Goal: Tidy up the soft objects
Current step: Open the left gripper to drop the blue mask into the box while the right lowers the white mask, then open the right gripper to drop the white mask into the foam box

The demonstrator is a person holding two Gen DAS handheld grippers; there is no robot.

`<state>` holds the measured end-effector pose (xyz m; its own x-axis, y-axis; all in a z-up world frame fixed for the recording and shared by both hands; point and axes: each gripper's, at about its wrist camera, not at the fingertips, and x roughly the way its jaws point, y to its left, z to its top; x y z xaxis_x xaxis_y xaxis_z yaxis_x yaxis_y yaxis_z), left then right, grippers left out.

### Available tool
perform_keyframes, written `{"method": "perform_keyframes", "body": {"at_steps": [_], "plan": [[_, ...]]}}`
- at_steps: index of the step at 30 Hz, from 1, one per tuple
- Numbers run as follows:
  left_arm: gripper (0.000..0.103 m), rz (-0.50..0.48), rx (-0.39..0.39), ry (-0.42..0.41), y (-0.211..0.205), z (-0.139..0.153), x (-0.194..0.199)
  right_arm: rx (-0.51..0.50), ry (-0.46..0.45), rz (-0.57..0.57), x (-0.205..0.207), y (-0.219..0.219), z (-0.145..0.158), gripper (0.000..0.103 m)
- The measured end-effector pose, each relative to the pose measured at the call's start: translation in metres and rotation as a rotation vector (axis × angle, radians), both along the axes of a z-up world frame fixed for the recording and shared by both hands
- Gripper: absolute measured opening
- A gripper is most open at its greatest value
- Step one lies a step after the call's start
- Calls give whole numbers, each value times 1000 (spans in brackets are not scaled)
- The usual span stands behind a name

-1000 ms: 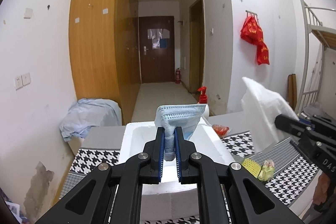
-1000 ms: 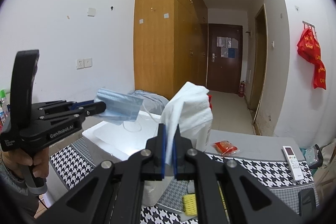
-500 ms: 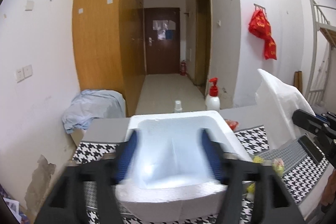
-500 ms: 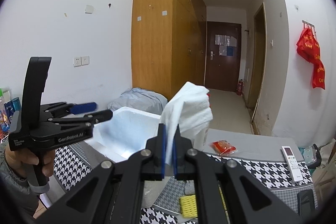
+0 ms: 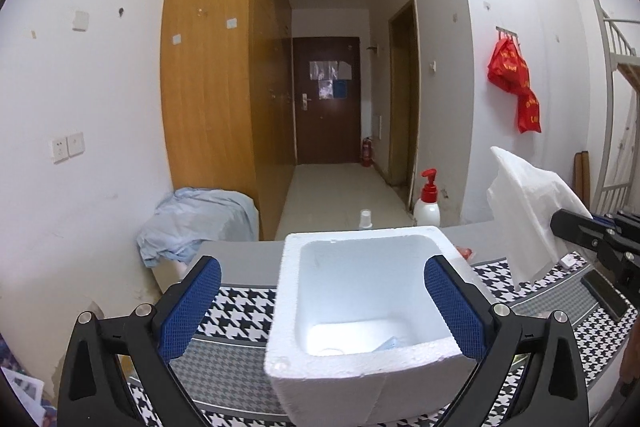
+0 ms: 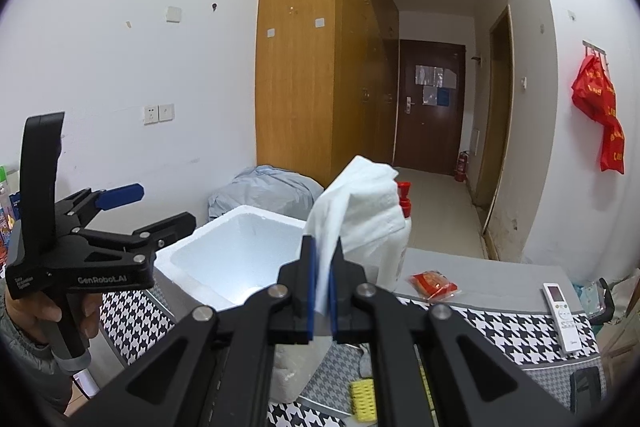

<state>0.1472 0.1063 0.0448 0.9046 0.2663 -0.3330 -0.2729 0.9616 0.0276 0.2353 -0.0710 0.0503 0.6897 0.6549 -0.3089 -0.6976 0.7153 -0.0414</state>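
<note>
The left hand-held gripper (image 5: 322,301) is wide open over the white foam box (image 5: 360,311); a blue mask (image 5: 390,343) lies inside. The right hand-held gripper (image 6: 322,301) pinches a white cloth (image 6: 360,203) beside the box. I think the cloth goes in next, so it must move over the box and let go.

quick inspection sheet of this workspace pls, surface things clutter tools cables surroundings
surface: table, houndstooth cloth.
job's things: foam box, blue face mask inside; white cloth held above the table.
clutter: pump bottle, red packet, remote, yellow sponge.
tools: left tool open, over the box; right tool shut on the cloth.
cables: nothing seen.
surroundings: wardrobe, door, red bags.
</note>
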Motion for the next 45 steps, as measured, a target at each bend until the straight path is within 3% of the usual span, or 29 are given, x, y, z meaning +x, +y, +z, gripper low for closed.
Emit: {"method": "perform_keyframes", "body": {"at_steps": [11,19,25,45], "plan": [[102,60,28,-54,9,-3,-18,-16,-29,43,-7,15,5,8],[102,72,-39,-67,24,-6,-30,-37,-21,75,-8,29,0,8],[102,73,2,-73,26,-8,-36,-57,-4,91,-5,43,-3,8],[102,70,-62,-28,38,-29,-41,-117,82,119,10,66,-17,8]]}}
